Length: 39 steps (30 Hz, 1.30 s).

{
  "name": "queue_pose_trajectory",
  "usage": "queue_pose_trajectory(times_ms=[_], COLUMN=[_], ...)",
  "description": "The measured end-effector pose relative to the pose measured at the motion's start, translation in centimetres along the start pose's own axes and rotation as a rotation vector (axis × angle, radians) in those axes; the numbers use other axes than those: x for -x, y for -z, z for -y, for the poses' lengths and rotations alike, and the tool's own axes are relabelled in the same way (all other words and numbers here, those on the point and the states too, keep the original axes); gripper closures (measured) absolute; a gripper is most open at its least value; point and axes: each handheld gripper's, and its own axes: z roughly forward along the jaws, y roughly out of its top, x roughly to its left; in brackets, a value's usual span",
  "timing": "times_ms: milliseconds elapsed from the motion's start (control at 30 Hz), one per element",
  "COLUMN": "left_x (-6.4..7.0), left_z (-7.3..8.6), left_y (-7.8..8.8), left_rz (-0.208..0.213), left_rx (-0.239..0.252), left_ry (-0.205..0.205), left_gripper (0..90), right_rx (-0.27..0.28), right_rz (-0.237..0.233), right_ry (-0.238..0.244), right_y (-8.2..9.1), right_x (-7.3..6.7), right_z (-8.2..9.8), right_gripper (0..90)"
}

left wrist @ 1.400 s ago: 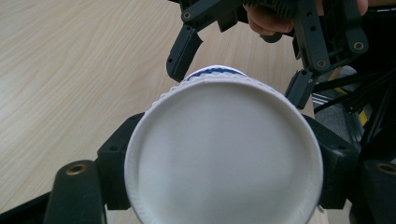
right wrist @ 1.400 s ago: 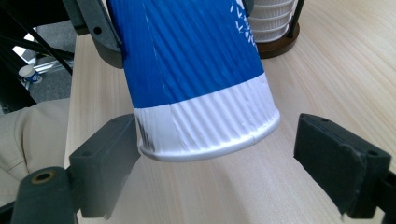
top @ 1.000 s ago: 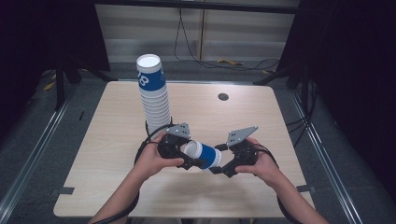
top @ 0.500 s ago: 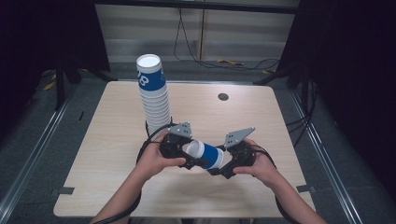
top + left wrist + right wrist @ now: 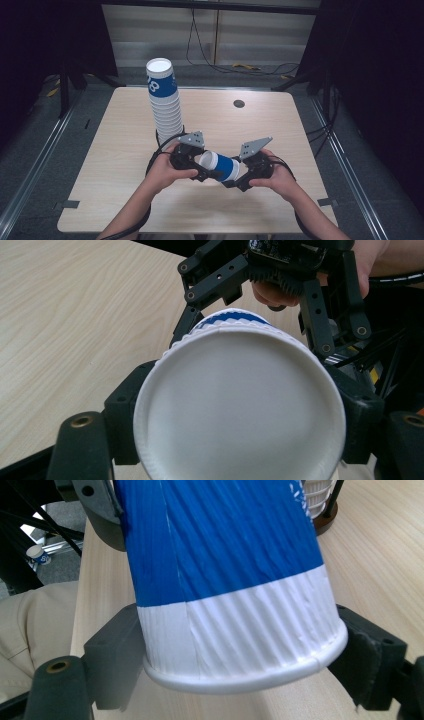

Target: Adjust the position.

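**Cup held sideways between both grippers, right one closing on the rim end**

So the paper cup (image 5: 218, 166) is up off the table (image 5: 120, 150), lying on its side with its long axis running straight from one gripper to the other. The left gripper (image 5: 196, 167) has the base end: in the left gripper view the white bottom of the cup (image 5: 240, 410) sits right between its jaws, with a black pad against each side, so I'd call that clamped on the cup.

The right gripper (image 5: 239, 178) is at the opposite end. In the right gripper view the rolled rim (image 5: 245, 672) sits between its jaws, blue wall running away from them. Those jaws have just been closing with the cup between them, and the pads look right up against the white band on both sides. Whether they're really pressing yet, I can't quite tell.

What matters next, I think: both grippers are on the same axis, one per end, so any pull goes along the cup's length. The tall cup stack (image 5: 165, 102) stands behind the left gripper, much nearer to it than to the right.
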Motion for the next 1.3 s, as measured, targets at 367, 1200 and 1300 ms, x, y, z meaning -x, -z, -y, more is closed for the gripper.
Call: queue_pose_trajectory(times_ms=[367,1200,1300], left_x=[-0.04,-0.15,-0.23], left_z=[0.14,0.35,0.46], left_y=[0.03,0.14,0.16], left_rz=[0.007,0.014,0.016], left_rx=[-0.006,0.021,0.022], left_ry=[-0.002,0.008,0.007], left_gripper=[26.6,26.6,26.6], right_rx=[-0.009,0.005,0.002], right_rz=[0.003,0.001,0.001], right_ry=[0.023,0.022,0.024], right_y=[0.05,0.32,0.34], right_x=[-0.02,-0.02,0.01], right_z=[-0.08,-0.07,-0.09], right_gripper=[18.3,18.5,18.9])
